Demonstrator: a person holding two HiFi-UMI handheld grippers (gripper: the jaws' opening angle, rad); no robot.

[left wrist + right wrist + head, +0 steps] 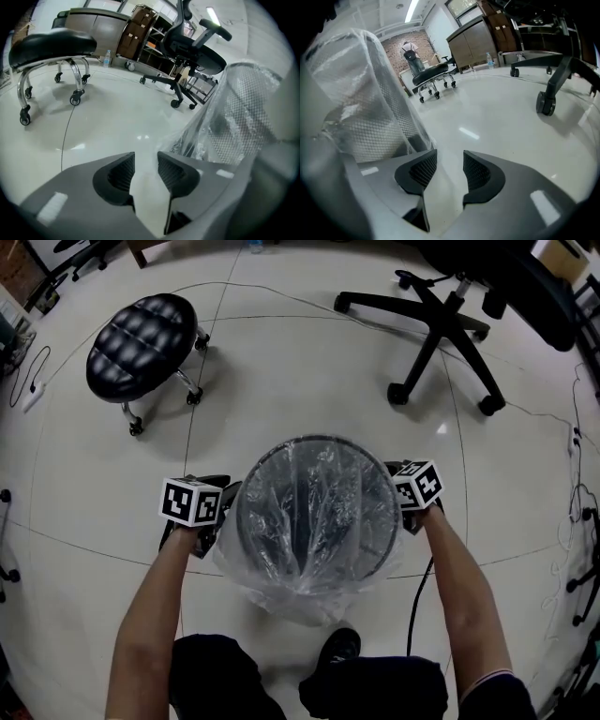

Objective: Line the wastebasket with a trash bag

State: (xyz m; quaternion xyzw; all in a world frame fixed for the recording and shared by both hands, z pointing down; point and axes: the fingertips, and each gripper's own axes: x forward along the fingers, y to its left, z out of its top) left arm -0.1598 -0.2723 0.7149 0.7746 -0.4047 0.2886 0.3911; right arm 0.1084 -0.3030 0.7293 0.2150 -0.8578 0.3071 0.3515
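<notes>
We've got the mesh wastebasket [319, 440] upright on the floor [309, 362], just ahead of our feet and btwn both grippers; long axis vertical, mouth facing straight up. Clear trash bag [314, 521] sits inside, its edge draped over the rim and hanging loose on our side. Left gripper [146, 159]: jaws partly apart, only floor in the gap, plastic just beside one tip. Right gripper [450, 157]: jaws apart, nothing btwn them, basket wall alongside.
</notes>
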